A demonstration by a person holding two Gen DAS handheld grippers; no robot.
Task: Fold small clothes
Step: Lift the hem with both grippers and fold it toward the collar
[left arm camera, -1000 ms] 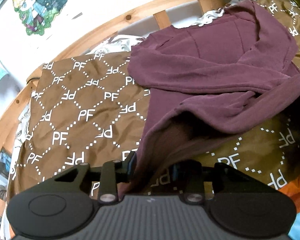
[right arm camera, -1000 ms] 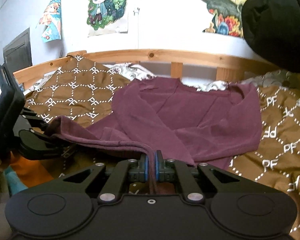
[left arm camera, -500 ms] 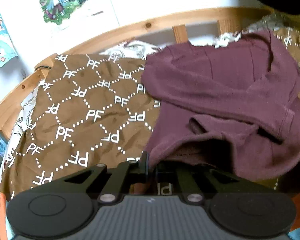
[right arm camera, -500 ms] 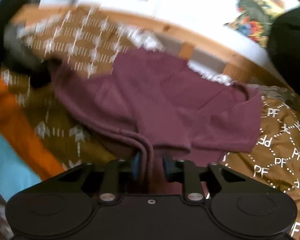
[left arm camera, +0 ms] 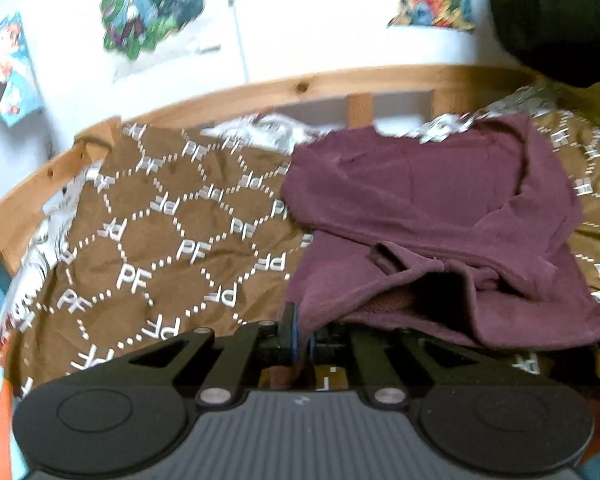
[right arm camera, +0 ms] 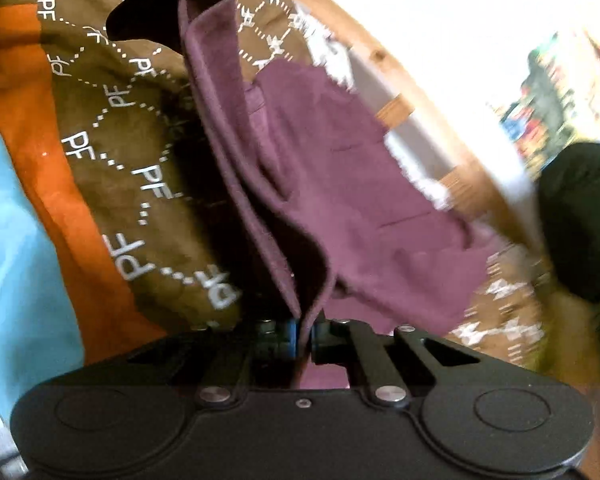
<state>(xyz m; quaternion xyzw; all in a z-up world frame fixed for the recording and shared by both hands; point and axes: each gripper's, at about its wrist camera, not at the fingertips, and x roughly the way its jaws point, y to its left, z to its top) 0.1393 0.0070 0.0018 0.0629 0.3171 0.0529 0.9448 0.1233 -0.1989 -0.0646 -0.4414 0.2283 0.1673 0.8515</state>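
The left gripper (left arm camera: 301,334) is clamped tight on a corner of the maroon top (left arm camera: 432,216), its blue-lined pads pressed together with a pinch of the fabric's near-left edge between them. From that pinch the cloth rises and folds back over itself, leaving a dark hollow under the lifted layer just to the right of the fingers. The right gripper (right arm camera: 305,330) is likewise closed on the same garment, gripping a hemmed edge that runs as a raised ridge away from its fingertips toward the upper left of the right wrist view, where the dark tip of the left gripper holds the far end of that edge. That view is tilted and blurred. The rest of the top lies spread on the brown bedspread (left arm camera: 160,240), printed with white "PF" letters in a dotted diamond grid, its upper part reaching close to the wooden bed rail (left arm camera: 260,92). An orange band (right arm camera: 60,200) and a light blue cloth (right arm camera: 16,260) lie along the spread's near edge. Behind the rail, cartoon posters (left arm camera: 152,4) hang on the white wall, and a bulky black object (left arm camera: 552,16) fills the upper right corner.
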